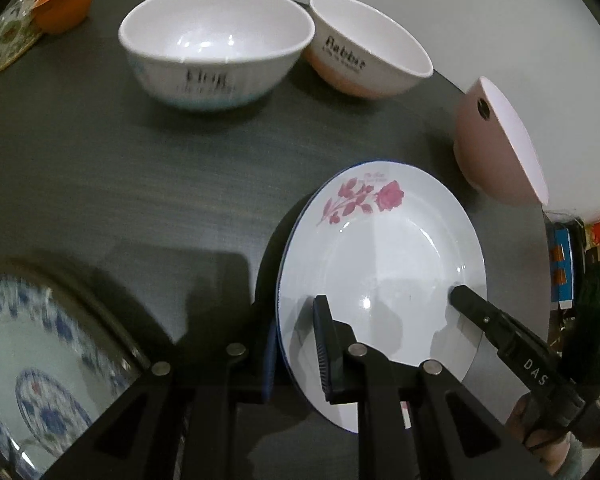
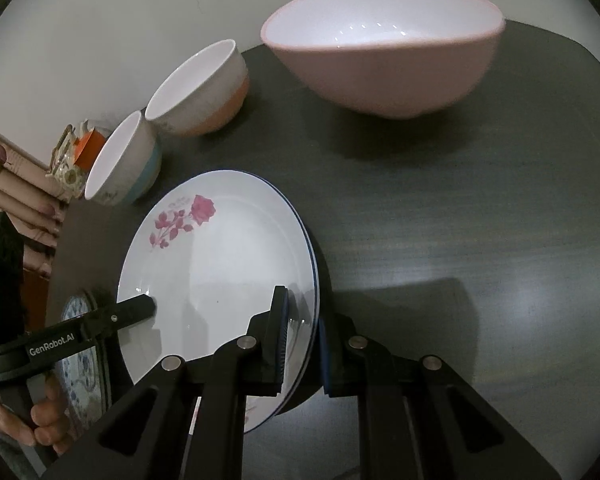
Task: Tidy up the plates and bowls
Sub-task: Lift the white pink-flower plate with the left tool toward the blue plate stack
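Note:
A white plate with a pink rose (image 1: 380, 264) (image 2: 220, 264) lies on top of a blue-rimmed plate (image 2: 314, 264) on the dark table (image 1: 140, 184). My left gripper (image 1: 296, 344) is shut on the left rim of this pair, one pad above and one below. At the opposite rim my right gripper (image 2: 304, 344) is clamped the same way. Each view shows the other gripper's upper finger (image 1: 472, 308) (image 2: 136, 308) resting on the rose plate. A plate with a blue flower pattern (image 1: 40, 360) (image 2: 80, 364) sits at the table's left edge.
Behind the plates stand a white "Dog" bowl with a blue base (image 1: 216, 48) (image 2: 124, 164), a "Rabbit" bowl with an orange base (image 1: 368, 52) (image 2: 204, 88) and a large pink bowl (image 1: 496, 140) (image 2: 384, 64). An orange cup (image 1: 64, 4) sits far left.

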### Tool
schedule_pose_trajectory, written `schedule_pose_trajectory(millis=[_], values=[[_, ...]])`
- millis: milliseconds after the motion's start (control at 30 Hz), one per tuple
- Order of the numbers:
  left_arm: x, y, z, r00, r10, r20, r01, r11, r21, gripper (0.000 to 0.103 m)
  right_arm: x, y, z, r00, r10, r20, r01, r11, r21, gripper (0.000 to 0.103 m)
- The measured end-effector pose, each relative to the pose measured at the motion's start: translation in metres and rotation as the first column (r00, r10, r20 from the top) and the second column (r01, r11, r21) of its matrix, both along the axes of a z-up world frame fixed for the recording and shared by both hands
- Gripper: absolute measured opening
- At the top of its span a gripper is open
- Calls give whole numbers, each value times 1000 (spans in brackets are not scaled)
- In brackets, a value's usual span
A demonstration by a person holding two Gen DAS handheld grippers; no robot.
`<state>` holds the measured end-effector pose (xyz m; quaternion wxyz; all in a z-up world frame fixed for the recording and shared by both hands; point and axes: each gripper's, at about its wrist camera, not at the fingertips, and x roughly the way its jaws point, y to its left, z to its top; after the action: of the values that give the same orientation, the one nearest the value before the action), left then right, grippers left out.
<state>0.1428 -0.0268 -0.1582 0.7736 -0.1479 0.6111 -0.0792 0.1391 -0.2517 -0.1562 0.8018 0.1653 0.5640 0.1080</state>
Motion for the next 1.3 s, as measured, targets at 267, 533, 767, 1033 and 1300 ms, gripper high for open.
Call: schedule_pose_trajectory(millis=[267, 533, 767, 1033, 1300], values=[[-43, -4, -2, 999, -26, -21, 26, 1000, 0, 17, -42, 4, 1, 999, -2, -34, 2, 1000, -4, 14], [-65, -18, -10, 998, -51, -41, 51, 999, 4, 17, -80, 1, 1, 998, -1, -66, 0, 1000, -6, 14], [-57, -32, -11, 995, -77, -63, 77, 997, -2, 17, -95, 3, -1, 996, 10, -90, -11, 1000, -3, 14], [-48, -17, -6, 996, -76, -56, 76, 997, 12, 17, -98, -3, 1, 996, 13, -85, -14, 1000, -10, 15], [-28, -23, -2, 995, -88, -37, 90, 994, 57, 17, -94, -5, 0, 996, 17, -82, -17, 1000, -1, 16]])
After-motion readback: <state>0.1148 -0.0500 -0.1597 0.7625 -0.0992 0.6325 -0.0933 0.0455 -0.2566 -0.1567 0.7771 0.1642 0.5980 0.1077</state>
